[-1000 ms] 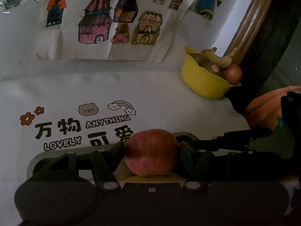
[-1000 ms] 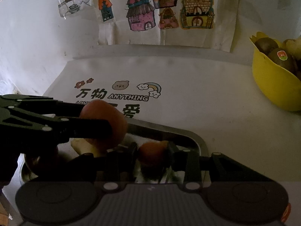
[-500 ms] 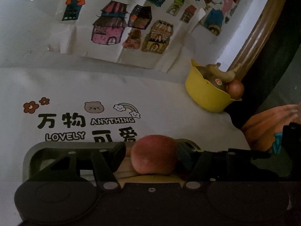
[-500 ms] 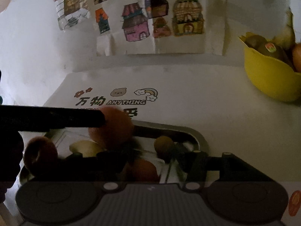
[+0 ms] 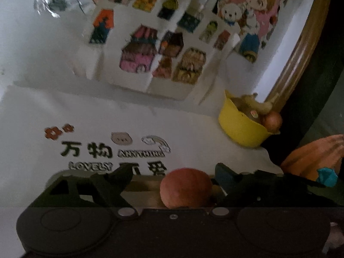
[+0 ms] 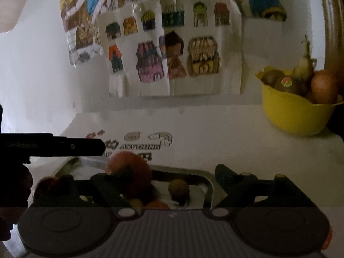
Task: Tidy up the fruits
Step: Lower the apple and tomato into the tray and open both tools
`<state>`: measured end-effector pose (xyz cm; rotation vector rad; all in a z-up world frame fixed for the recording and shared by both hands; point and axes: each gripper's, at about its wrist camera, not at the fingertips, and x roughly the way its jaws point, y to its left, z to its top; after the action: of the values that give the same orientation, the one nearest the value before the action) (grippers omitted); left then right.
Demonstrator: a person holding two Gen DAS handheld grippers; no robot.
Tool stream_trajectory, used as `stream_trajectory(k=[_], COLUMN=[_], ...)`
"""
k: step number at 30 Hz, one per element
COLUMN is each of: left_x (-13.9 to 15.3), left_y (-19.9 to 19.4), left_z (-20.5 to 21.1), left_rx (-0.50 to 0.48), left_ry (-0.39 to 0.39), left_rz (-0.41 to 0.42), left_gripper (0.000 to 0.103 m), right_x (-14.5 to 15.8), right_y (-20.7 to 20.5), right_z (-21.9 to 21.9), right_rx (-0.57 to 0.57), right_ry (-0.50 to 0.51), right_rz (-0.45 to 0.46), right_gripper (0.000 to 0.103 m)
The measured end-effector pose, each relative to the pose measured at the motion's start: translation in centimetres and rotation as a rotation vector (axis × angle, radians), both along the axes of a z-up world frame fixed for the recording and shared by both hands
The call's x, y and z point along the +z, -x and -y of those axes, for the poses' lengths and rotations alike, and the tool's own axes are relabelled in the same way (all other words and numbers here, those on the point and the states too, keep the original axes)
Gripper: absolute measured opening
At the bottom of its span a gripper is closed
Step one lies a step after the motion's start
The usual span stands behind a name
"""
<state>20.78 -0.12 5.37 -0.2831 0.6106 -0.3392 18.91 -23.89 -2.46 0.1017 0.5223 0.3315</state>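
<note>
Round, matte red apple point(image 5: 186, 187) between spread fingers of left gripper point(image 5: 174, 177), touching only the right one, over shiny metal tray point(image 6: 206, 177). Right gripper point(image 6: 172, 178) wide open, empty, above tray holding small fuzzy kiwi point(image 6: 178, 190). Smooth yellow plastic bowl point(image 6: 294, 111) of fruit well apart, right.

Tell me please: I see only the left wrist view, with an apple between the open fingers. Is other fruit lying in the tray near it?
Observer: Yes. The right wrist view shows a small brown fruit, perhaps a kiwi, in the metal tray, to the right of the apple in that view.
Operator: Does the right gripper hold something?
Observer: No. The right gripper is open and empty, over the near side of the tray.
</note>
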Motion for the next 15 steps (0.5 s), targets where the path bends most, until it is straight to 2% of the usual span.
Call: stream_trajectory(k=[1, 4, 7, 15], left_x=[0.2, 0.8, 1.2, 1.3], left_y=[0.2, 1.1, 1.9, 4.6], left_z=[-0.1, -0.4, -0.7, -1.2], left_rx=[0.011, 0.04, 0.061, 0.102], left_ry=[-0.005, -0.024, -0.028, -0.041], left_rz=[0.013, 0.058, 0.089, 0.121], left_gripper=[0.094, 0.096, 0.102, 0.102], right_x=[0.1, 0.4, 0.7, 1.4], right_y=[0.2, 0.8, 1.5, 4.4], right_z=[0.1, 0.3, 0.3, -0.6], right_rx=[-0.007, -0.023, -0.034, -0.038], right_ry=[-0.003, -0.014, -0.021, 0.003], right_rz=[0.013, 0.041, 0.071, 0.168], right_gripper=[0.093, 0.097, 0.101, 0.103])
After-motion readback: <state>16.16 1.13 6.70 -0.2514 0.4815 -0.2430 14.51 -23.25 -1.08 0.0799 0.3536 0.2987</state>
